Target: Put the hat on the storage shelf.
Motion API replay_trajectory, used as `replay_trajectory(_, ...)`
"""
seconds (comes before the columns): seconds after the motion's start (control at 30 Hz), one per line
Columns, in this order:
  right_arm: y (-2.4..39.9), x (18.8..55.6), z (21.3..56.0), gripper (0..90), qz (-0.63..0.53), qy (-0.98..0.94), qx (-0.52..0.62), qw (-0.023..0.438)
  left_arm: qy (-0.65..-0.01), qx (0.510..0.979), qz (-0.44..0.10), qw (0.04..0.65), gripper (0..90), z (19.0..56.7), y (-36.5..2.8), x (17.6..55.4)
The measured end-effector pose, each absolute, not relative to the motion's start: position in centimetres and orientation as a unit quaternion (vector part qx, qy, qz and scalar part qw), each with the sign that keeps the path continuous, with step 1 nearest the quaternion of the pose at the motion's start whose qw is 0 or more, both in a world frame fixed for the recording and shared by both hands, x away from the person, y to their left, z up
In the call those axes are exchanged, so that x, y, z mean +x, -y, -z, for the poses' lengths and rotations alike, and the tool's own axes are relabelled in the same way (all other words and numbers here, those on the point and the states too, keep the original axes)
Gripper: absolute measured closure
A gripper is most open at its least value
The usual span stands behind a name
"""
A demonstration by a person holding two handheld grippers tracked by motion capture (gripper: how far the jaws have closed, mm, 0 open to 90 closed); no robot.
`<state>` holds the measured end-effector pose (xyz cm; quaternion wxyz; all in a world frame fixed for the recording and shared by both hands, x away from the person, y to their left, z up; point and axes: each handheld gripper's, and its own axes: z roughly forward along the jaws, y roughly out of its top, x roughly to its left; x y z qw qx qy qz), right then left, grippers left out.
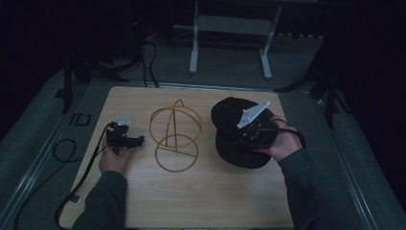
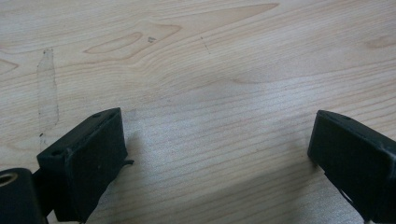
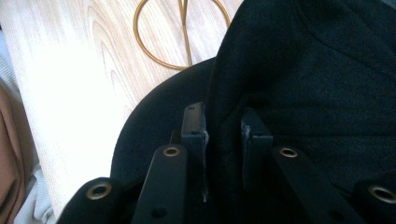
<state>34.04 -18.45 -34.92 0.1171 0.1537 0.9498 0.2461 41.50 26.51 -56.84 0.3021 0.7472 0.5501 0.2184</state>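
Your right gripper (image 3: 224, 135) pinches a fold of the black cap (image 1: 230, 115), probably for the wire stand (image 1: 174, 139); your left gripper (image 2: 217, 144) rests wide open.

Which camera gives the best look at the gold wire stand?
The high view: the whole gold wire stand stands mid-table between the grippers. The right gripper view catches just one ring past the black cap; the left gripper view looks at bare wood.

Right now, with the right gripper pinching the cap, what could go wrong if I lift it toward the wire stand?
The right gripper pinches only a fold of the black cap, so the fabric may slip out when lifted. The gold wire stand looks light and stands free; the left gripper is open over bare table, so nothing steadies it and a swinging cap could tip it.
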Motion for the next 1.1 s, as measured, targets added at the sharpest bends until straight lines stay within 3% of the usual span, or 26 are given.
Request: replay_trajectory(1.1,17.1,33.9,31.1,76.0,-0.269,-0.946,0.124,0.134,-0.55,0.747,-0.219,0.301,3.8,56.8,-26.5,41.5)
